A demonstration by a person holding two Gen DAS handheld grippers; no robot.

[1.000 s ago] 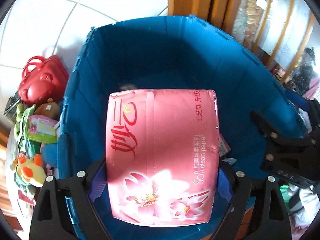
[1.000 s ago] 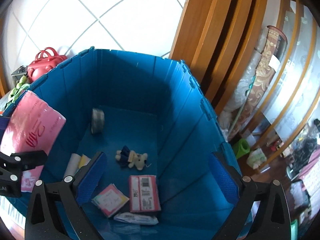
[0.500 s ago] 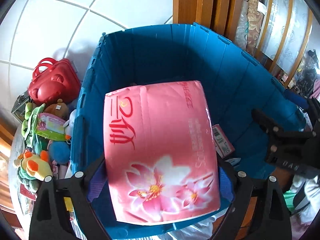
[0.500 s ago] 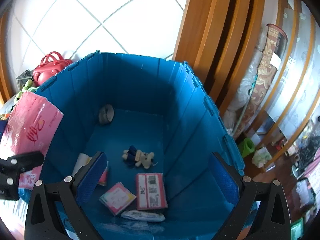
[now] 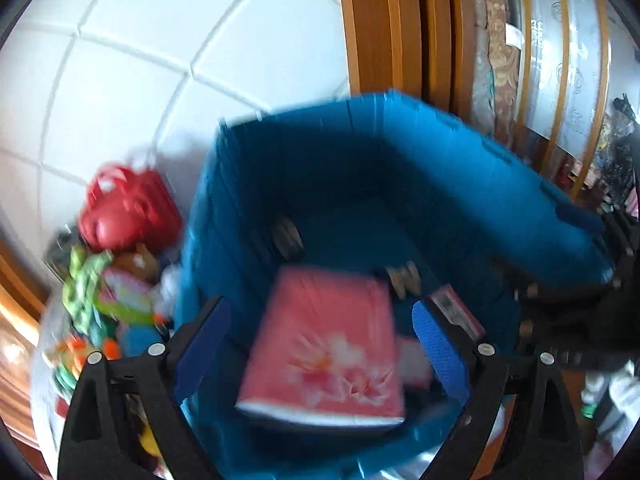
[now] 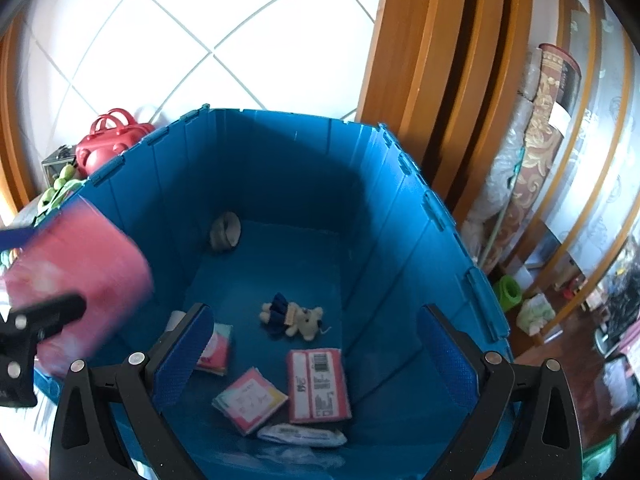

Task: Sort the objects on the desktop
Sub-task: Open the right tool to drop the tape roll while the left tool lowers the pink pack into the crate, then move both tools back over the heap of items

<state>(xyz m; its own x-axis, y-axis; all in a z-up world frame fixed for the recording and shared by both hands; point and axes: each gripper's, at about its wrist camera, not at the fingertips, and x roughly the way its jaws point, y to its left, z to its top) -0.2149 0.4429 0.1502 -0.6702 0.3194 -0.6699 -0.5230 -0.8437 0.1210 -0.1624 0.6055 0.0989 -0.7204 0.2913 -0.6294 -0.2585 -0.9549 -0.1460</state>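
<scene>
A pink tissue pack (image 5: 320,344) is blurred and loose between the spread fingers of my open left gripper (image 5: 322,344), falling into the blue crate (image 5: 460,184). It also shows in the right wrist view (image 6: 76,280) at the crate's left wall. My right gripper (image 6: 316,356) is open and empty above the crate (image 6: 400,240). Inside lie a small plush toy (image 6: 294,316), a pink box (image 6: 318,386), a small pink packet (image 6: 250,398), a white packet (image 6: 302,434) and a tape roll (image 6: 225,232).
A red toy bag (image 5: 128,208) and a pile of soft toys (image 5: 108,300) lie left of the crate against the white tiled wall. Wooden door frames (image 6: 432,72) and rolled rugs (image 6: 540,128) stand to the right.
My left gripper has opened and pulled back. The pink tissue pack has left its fingers and drops into the crate. The right gripper has drawn back a little.
</scene>
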